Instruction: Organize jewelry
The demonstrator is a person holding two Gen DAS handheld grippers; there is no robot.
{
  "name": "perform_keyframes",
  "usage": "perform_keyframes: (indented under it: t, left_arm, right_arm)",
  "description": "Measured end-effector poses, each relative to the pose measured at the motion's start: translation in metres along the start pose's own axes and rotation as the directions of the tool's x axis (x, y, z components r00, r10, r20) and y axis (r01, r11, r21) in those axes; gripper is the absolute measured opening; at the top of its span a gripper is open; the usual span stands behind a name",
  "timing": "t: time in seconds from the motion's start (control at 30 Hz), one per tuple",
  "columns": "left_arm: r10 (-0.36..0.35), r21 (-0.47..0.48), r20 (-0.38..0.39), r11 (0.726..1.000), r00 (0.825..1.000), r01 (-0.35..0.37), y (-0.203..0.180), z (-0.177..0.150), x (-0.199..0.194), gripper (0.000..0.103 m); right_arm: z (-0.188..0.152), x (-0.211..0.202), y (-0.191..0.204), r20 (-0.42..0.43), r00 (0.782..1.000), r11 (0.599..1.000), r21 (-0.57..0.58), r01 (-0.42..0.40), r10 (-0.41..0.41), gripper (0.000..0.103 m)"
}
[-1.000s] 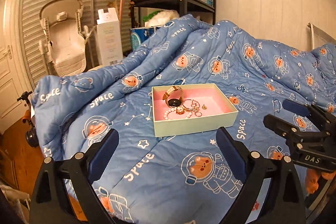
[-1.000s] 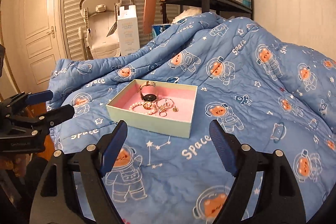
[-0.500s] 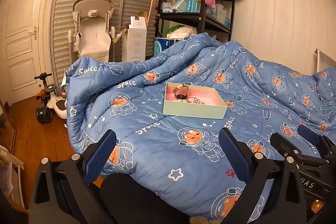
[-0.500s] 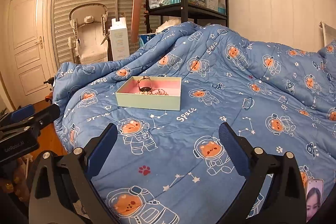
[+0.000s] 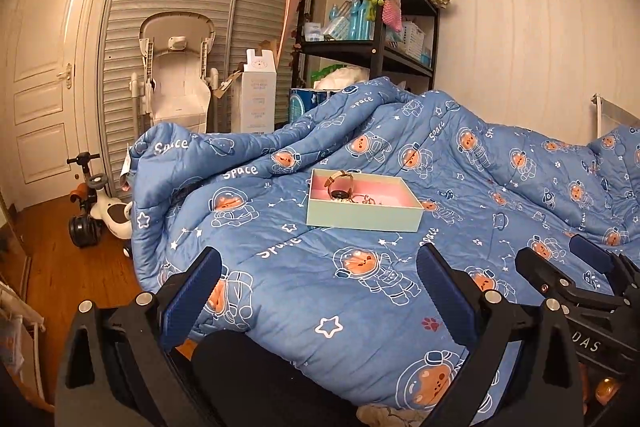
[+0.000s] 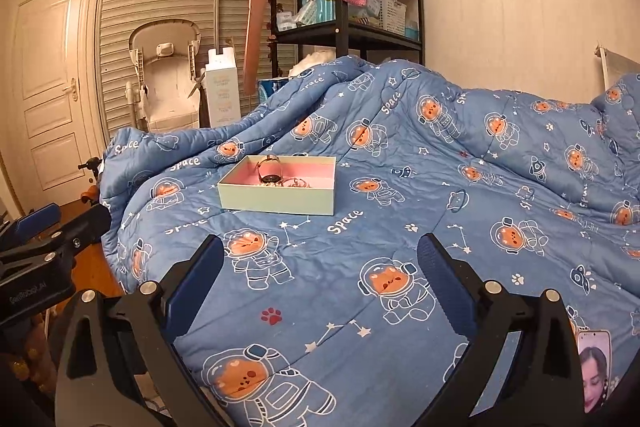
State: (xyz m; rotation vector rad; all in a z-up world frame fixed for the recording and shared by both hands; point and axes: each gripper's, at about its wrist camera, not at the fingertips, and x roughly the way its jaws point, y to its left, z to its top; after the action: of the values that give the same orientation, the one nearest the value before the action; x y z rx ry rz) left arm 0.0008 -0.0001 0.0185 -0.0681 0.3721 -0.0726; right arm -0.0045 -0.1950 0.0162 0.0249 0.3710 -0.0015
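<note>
Blue quilt (image 5: 360, 291) covered the bed; pale box (image 5: 362, 217) sat flat mid-quilt, far from both tools, likely to keep jewelry (image 5: 352, 193) contained; left gripper (image 5: 320, 303) and right gripper (image 6: 320, 291) gaped wide, empty.

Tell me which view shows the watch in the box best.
The left wrist view: the watch shows its dark face and looped strap above the box wall. The right wrist view shows the watch smaller, its lower part cut off by the near wall.
</note>
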Motion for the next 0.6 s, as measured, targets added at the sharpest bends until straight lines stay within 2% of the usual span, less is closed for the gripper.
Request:
perform_keyframes:
  t: [0.6]
  left_arm:
    - [-0.011, 0.013, -0.005, 1.0, 1.0, 0.011, -0.0027, -0.0009, 0.0022, 0.096]
  right_arm:
    - [0.0011, -0.0044, 0.0007, 0.016, 1.0, 1.0, 0.001, 0.004, -0.004, 0.096]
